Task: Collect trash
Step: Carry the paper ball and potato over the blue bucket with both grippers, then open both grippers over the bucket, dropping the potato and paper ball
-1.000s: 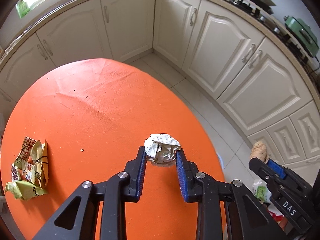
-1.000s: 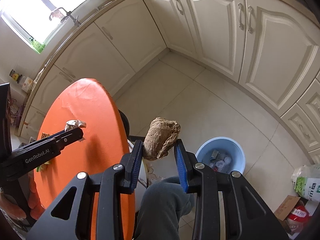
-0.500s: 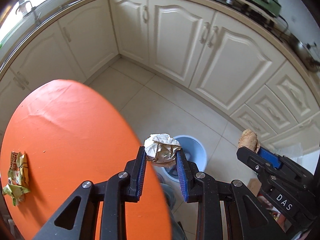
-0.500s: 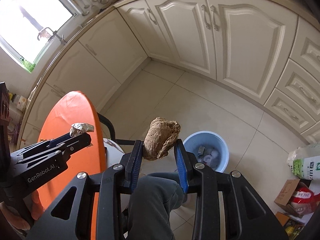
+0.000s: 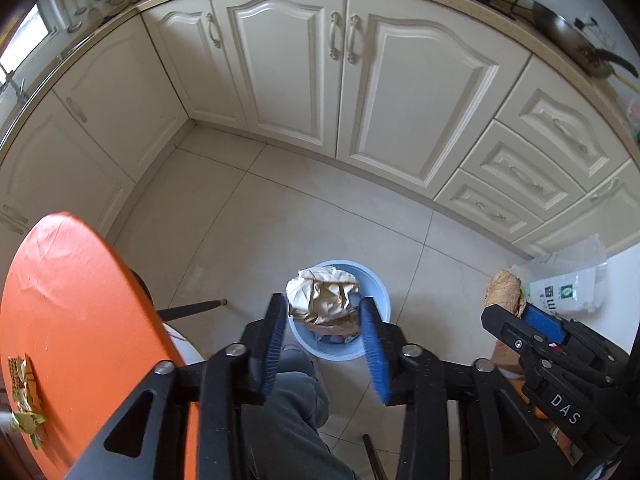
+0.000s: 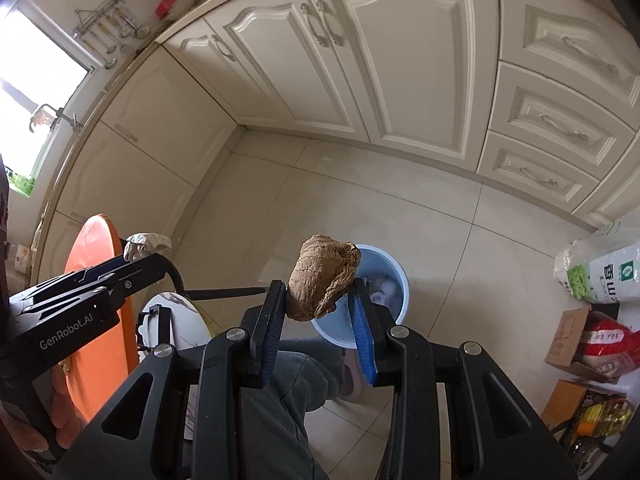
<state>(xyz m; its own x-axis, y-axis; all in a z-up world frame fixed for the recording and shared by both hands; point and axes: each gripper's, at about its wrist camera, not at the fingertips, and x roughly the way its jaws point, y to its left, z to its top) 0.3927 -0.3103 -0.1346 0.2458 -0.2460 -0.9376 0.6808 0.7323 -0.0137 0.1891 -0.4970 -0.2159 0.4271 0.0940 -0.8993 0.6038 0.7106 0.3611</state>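
Observation:
My left gripper [image 5: 323, 312] is shut on a crumpled silver-and-gold foil ball [image 5: 322, 296] and holds it over the blue trash bin [image 5: 380, 292] on the floor. My right gripper [image 6: 318, 294] is shut on a brown crumpled paper wad [image 6: 322, 276], held just left of and above the same bin [image 6: 396, 284], which has several scraps inside. The right gripper and its wad [image 5: 505, 288] show at the right of the left wrist view. The left gripper's foil ball [image 6: 146, 242] shows at the left of the right wrist view.
The round orange table [image 5: 80, 328] is at the left with crumpled wrappers [image 5: 22, 384] near its edge. A white stool [image 6: 180, 320] and my grey-trousered leg [image 5: 288, 408] lie below the grippers. Cream cabinets [image 5: 360, 80] ring the floor. Bags and boxes [image 6: 600, 336] stand at the right.
Both grippers swung right, away from the table and toward the bin, each keeping its hold. The foil ball went from above the table to above the bin.

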